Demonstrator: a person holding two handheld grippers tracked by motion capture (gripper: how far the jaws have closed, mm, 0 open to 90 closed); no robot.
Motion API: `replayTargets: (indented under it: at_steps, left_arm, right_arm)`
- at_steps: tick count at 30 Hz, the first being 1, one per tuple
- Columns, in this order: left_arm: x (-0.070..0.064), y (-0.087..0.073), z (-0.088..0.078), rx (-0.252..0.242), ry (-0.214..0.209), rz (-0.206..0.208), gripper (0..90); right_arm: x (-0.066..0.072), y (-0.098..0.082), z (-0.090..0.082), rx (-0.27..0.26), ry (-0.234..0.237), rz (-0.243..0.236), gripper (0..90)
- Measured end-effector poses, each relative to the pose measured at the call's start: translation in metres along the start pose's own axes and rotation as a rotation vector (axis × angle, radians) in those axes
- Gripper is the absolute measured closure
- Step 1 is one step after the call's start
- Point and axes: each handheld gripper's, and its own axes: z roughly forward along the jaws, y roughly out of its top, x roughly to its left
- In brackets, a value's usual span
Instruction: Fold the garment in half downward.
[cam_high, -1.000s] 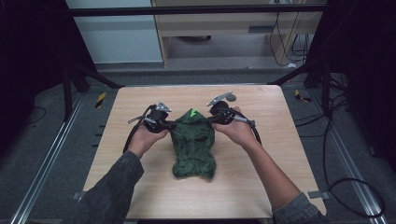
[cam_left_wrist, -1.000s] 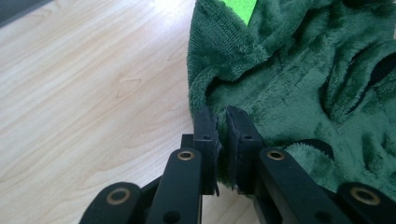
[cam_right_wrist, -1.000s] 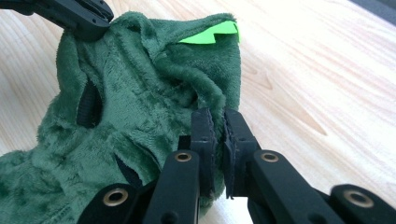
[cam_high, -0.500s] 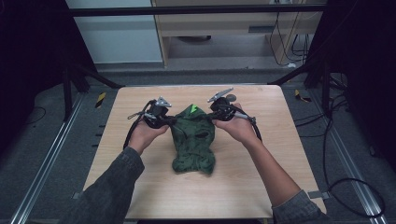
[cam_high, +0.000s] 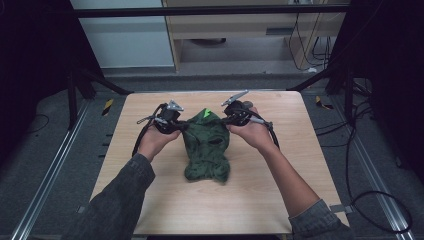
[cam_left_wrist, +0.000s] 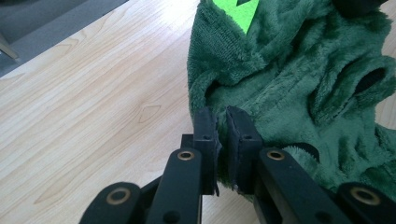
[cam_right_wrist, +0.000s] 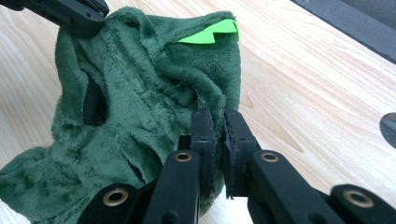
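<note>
A dark green fleece garment (cam_high: 206, 148) with a bright green jagged patch (cam_high: 206, 113) lies in the middle of the wooden table (cam_high: 280, 195). My left gripper (cam_high: 181, 127) is shut on the garment's left upper edge, and a fold of green fleece (cam_left_wrist: 261, 88) is pinched between its jaws (cam_left_wrist: 222, 122). My right gripper (cam_high: 225, 119) is shut on the right upper edge, with fleece (cam_right_wrist: 140, 107) clamped at its tips (cam_right_wrist: 216, 123). The upper end of the garment is raised between the two grippers and its lower end rests on the table.
The table's bare wood (cam_high: 150, 200) surrounds the garment on all sides. Black frame bars (cam_high: 210, 10) run across the far side, and cables (cam_high: 360, 165) lie on the grey floor to the right. A pale cabinet (cam_high: 125, 35) stands behind the table.
Both grippers have shifted a little toward the far edge of the table, holding the garment's top edge and stretching the cloth longer. Both grips are unchanged.
</note>
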Motion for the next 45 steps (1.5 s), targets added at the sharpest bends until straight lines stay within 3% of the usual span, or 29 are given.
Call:
replayTargets:
  at_steps: [7,14,28,45]
  left_arm:
    - [0.005,0.011,0.002,-0.007,0.009,-0.001,83.4]
    - [0.002,0.010,0.003,-0.013,0.018,0.010,83.3]
    - [-0.020,-0.012,-0.007,-0.021,0.024,0.045,82.8]
    - [-0.029,-0.021,-0.010,-0.032,0.017,0.044,82.6]
  right_arm:
    - [-0.009,0.011,-0.001,0.000,-0.018,0.003,84.3]
    - [-0.008,0.011,0.000,0.006,-0.027,-0.005,84.3]
    - [0.009,-0.016,-0.005,-0.022,-0.029,-0.038,84.1]
    - [0.016,-0.032,-0.011,-0.044,-0.025,-0.040,83.6]
